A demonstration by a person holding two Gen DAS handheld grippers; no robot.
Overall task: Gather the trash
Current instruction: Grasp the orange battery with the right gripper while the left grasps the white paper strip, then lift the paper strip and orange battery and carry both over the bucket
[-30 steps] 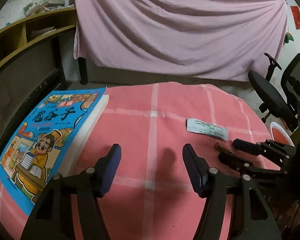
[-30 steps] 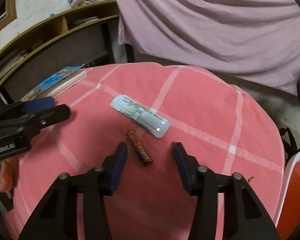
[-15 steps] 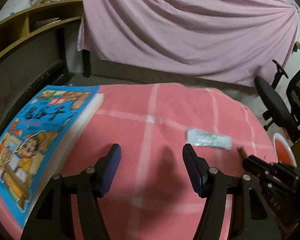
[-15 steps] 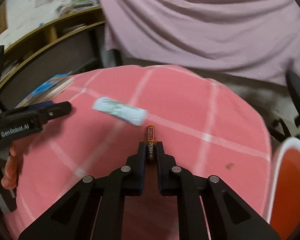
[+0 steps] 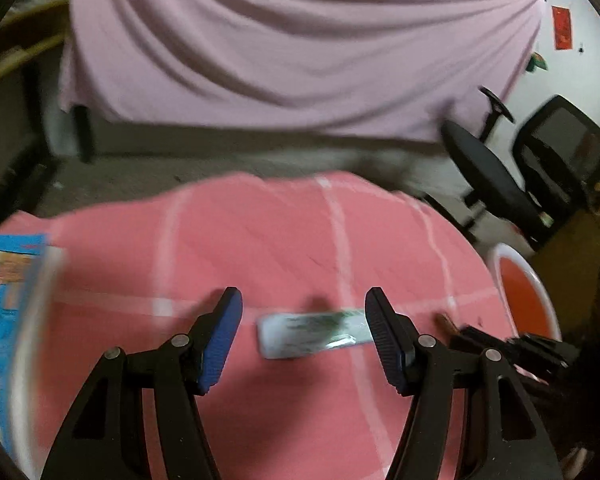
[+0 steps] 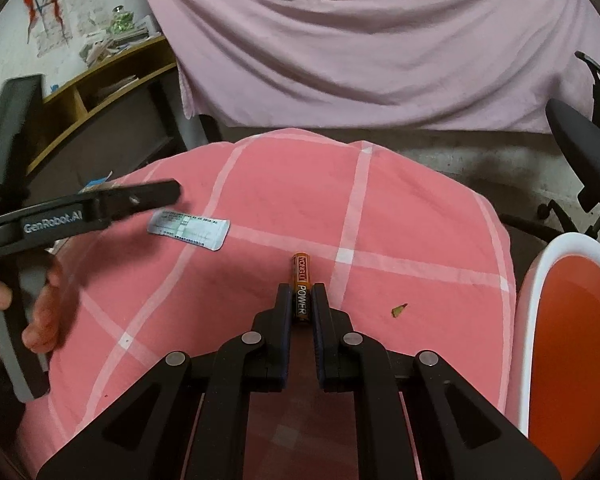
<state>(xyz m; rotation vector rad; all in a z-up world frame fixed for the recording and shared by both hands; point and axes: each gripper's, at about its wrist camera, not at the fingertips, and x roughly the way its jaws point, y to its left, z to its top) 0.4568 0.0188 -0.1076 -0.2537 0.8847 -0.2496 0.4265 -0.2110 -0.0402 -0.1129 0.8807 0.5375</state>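
Clamping down on the battery (image 6: 302, 292) is what your right gripper (image 6: 302, 300) is doing: both pads pinch its lower half and the orange end sticks out forward past the tips, over the pink checked cloth (image 6: 400, 208) on the bench. Just right of it there's a tiny scrap (image 6: 399, 310) lying loose on the cloth, and further right the white-rimmed orange bin (image 6: 572, 320) sits off the edge of the bench.

Your left gripper (image 5: 304, 328) has its jaws standing apart, nothing pinched. The flat white wrapper (image 5: 314, 334) with green print lies on the cloth right between the two blue pads (image 5: 220, 340), and its right end runs up to or behind the right-hand pad; I can't tell if it touches. That view is pretty smeared. From the right wrist view the same wrapper (image 6: 189, 229) shows just under the tip of the left gripper (image 6: 100, 208), with your hand (image 6: 40, 312) wrapped round the handle below.

A blue picture book (image 5: 4, 320) sits at the left edge of the bench, well apart from the wrapper. Behind it all hang a pink sheet (image 5: 300, 48) and, to the right, a black office chair (image 5: 500, 176).
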